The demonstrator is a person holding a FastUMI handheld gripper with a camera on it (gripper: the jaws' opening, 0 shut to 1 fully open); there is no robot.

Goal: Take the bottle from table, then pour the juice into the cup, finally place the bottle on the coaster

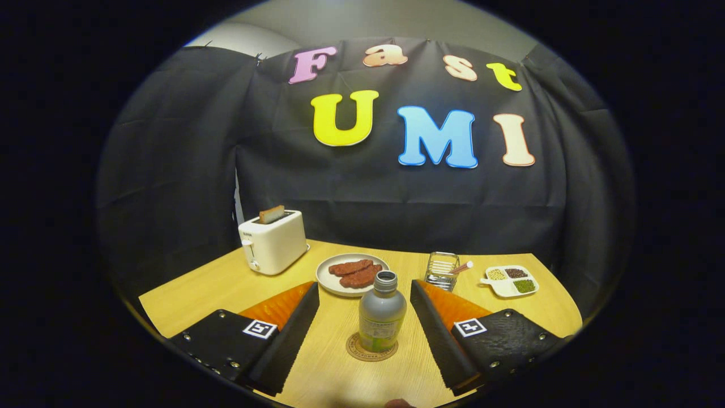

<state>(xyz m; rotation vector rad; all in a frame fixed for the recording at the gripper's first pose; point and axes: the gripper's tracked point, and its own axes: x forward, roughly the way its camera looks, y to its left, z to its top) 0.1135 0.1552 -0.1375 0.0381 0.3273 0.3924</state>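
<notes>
A grey bottle point(382, 314) with no cap stands upright on a round cork coaster point(371, 348) on the wooden table point(215, 289). My gripper point(365, 292) is open, one finger on each side of the bottle, with a clear gap between each finger and the bottle. A clear glass cup point(442, 270) stands beyond the right finger, with a stick leaning out of it.
A white toaster point(273, 242) with a slice of bread in it stands at the back left. A plate point(340, 283) with two pieces of meat lies just behind the bottle. A white divided dish point(510, 281) of beans sits to the right of the cup.
</notes>
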